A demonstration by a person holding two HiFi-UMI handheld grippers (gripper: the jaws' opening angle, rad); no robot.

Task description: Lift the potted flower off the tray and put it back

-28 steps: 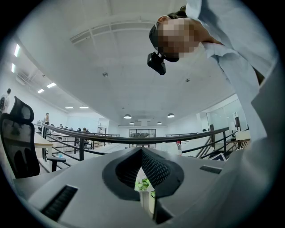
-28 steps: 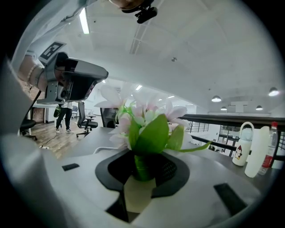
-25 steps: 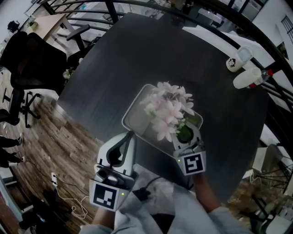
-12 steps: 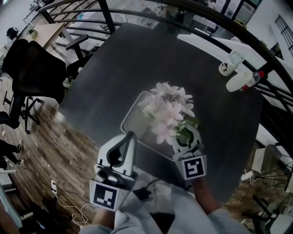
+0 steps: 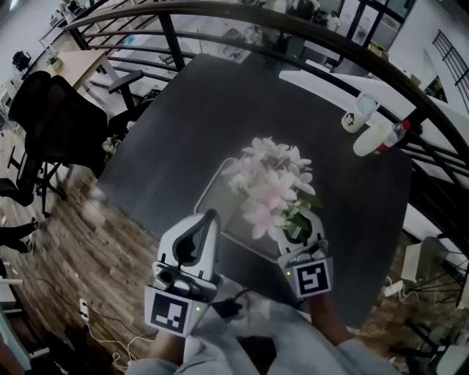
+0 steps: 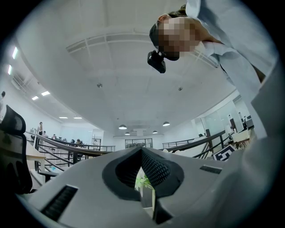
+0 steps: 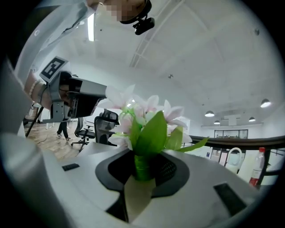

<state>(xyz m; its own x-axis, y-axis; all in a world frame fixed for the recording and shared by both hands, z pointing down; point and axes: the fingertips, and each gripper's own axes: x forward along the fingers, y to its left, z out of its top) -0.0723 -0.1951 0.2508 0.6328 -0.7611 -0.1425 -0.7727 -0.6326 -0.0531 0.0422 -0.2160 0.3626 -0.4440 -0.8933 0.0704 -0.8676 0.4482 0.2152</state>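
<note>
The potted flower has pale pink blossoms and green leaves. My right gripper is shut on it at its base, holding it upright above the near right corner of the grey tray. In the right gripper view the green stem stands between the jaws, with the blooms above. The pot is mostly hidden by blossoms and jaws. My left gripper is shut and holds nothing. It hovers by the tray's near left edge. In the left gripper view only a narrow slit with green leaves shows between its jaws.
The tray lies on a dark table. A white cup and a red-capped bottle stand at the far right. A black office chair is on the wooden floor to the left, and a dark railing runs behind.
The right gripper has risen with the potted flower, whose blossoms now look nearer to the head camera. The left gripper has also risen a little. The tray stays on the table.
</note>
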